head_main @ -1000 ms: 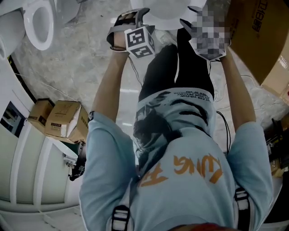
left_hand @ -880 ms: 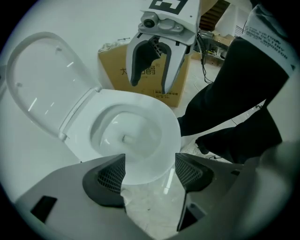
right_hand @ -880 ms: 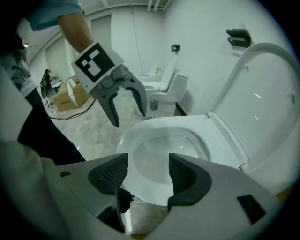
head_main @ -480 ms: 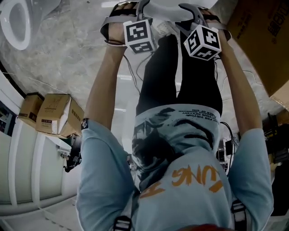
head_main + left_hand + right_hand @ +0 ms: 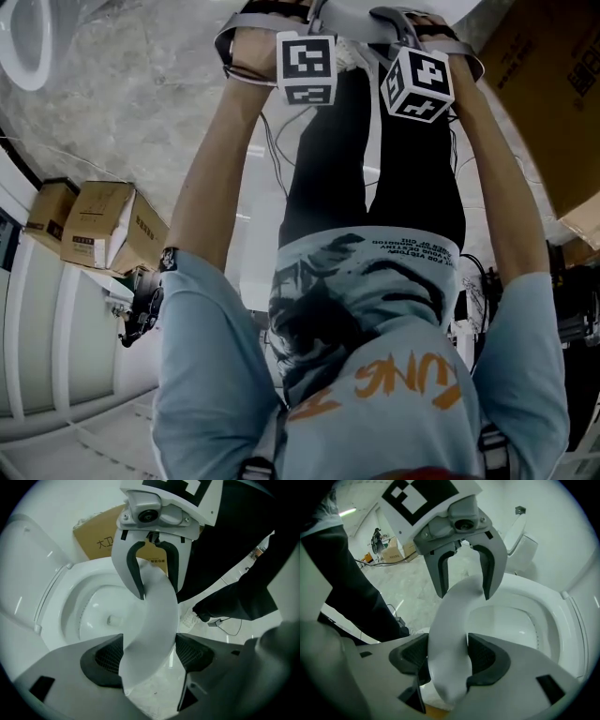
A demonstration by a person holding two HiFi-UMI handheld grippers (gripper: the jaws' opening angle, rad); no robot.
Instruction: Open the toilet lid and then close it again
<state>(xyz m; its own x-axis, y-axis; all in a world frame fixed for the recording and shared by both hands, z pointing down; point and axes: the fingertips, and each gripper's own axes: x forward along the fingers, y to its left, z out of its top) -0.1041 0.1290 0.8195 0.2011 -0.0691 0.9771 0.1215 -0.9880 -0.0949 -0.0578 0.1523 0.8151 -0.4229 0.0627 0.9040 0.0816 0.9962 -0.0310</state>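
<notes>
Toilet lid (image 5: 154,611), glossy and curved
We are pinching its smooth rim in left gripper (image 5: 150,654) and right gripper (image 5: 447,659), whose jaws have just been closing.

The person wears a light blue T-shirt (image 5: 375,412) with orange lettering and a dark print, black trousers (image 5: 328,159) and a dark wristband (image 5: 169,259). The left hand-held gripper (image 5: 150,656) and right hand-held gripper (image 5: 447,658) are grey, with dark ribbed pads (image 5: 105,656) and black-and-white marker cubes (image 5: 307,67).

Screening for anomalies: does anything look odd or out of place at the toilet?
Yes: the left tongs and the right tongs, the latter just closed further, clamp the seat ring above the bowl, not the lid, which stands upright behind.
</notes>
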